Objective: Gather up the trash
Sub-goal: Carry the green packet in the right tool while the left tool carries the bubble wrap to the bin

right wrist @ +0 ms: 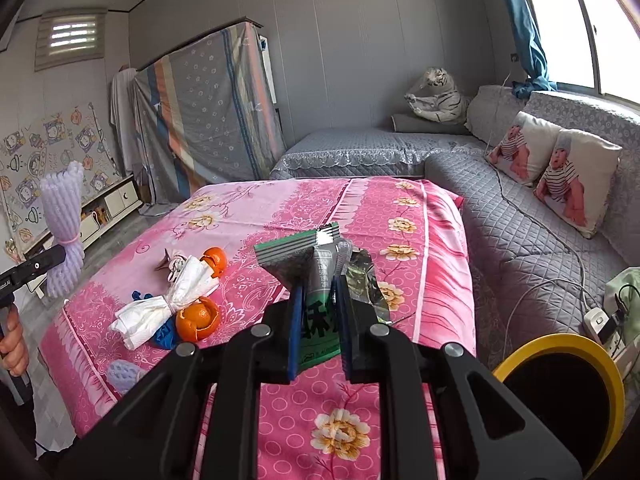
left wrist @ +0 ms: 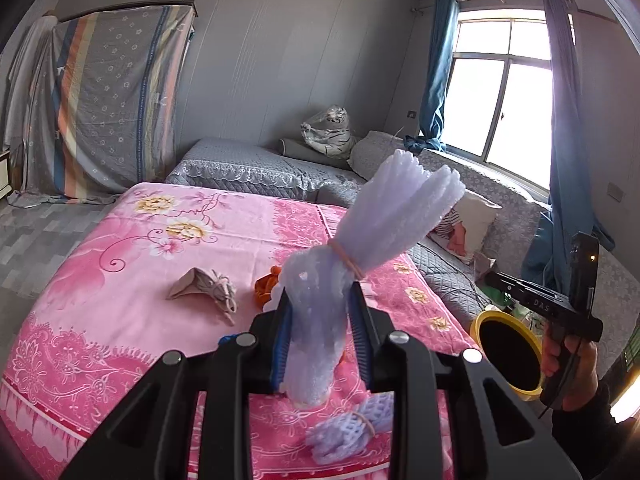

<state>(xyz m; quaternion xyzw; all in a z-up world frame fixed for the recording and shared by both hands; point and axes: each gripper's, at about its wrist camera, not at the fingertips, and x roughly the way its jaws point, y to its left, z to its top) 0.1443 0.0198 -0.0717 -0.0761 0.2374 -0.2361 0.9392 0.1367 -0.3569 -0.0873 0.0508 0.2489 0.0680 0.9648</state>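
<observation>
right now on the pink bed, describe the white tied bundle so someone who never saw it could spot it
Look at the pink floral bedspread, at its near left part. The white paper bundle lies there, cinched at its middle, between two orange peels. Unlike the purple foam-net bundle nearer the edge, it is plain white and smooth, not meshed.

We identify the setting as a home living room or bedroom. A pink floral sheet (right wrist: 304, 216) covers the central surface. A grey quilted corner sofa (right wrist: 520, 216) carries two printed cushions (right wrist: 576, 176) and a plush tiger (right wrist: 438, 94). Blue curtains (left wrist: 440, 72) frame a window (left wrist: 500, 88). A striped bedsheet (left wrist: 116, 96) drapes tall furniture against the panelled wall, and a low cabinet (right wrist: 116, 200) stands nearby.
</observation>
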